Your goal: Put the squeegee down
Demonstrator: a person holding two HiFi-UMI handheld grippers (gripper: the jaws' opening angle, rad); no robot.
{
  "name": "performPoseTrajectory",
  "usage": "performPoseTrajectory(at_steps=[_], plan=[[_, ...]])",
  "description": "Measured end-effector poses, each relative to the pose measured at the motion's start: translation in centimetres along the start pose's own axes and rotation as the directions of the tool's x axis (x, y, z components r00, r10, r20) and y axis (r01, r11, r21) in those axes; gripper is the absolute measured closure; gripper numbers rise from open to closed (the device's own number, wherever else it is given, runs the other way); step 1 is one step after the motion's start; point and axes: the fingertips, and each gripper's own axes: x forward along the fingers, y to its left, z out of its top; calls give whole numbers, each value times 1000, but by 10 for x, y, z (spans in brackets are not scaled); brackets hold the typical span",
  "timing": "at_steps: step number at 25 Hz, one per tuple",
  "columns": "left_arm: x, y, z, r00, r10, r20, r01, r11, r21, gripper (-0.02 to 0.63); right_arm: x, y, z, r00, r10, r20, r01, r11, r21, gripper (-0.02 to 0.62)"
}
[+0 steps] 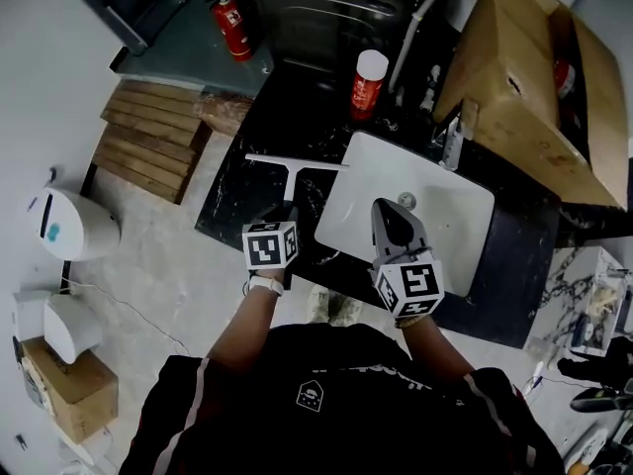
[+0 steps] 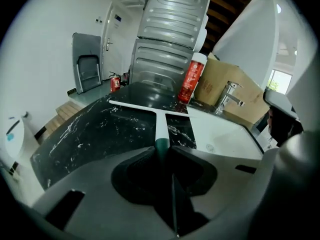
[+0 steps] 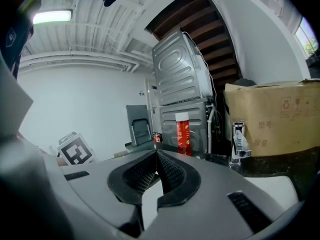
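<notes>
One white squeegee [image 2: 161,120] lies pointing away from the person over the black marble counter [image 1: 237,206]. Its long blade runs crosswise at the far end and its dark green grip is at the near end. The left gripper [image 2: 162,154] is clamped on that green grip, with both jaws pressed against its sides. The blade sits low over the stone, but whether it actually touches the counter is hard to say from these angles. The blade's right end reaches about to the left rim of the white sink [image 1: 450,216], which is set into the same counter.

The right gripper [image 3: 156,154] hangs over the sink basin, beside the left one and apart from the squeegee. Its jaws are pressed together with nothing between them.

Beyond the blade, well apart from it, a red spray can [image 1: 369,82] stands upright near the back of the counter. A chrome faucet [image 1: 452,142] rises at the sink's far edge, and a large cardboard box [image 1: 524,77] stands just behind it. A grey ribbed metal appliance [image 2: 170,39] stands behind the can. To the left, off the counter, are a red fire extinguisher [image 1: 230,26] and a wooden pallet [image 1: 148,137].
</notes>
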Motion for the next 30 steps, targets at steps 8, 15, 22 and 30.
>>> performPoseTrajectory(at_steps=[8, 15, 22, 30], plan=[[-8, 5, 12, 997, 57, 44, -62, 989, 133, 479, -18, -14, 14, 999, -36, 18, 37, 999, -18, 557], [-70, -29, 77, 960, 45, 278, -118, 961, 252, 476, -72, -47, 58, 984, -132, 122, 136, 990, -33, 557], [-158, -155, 170, 763, -260, 591, -14, 909, 417, 583, -158, -88, 128, 922, -280, 268, 298, 954, -29, 557], [-196, -258, 209, 624, -481, 616, 95, 829, 551, 592, -243, -131, 146, 827, -483, 287, 500, 866, 15, 557]])
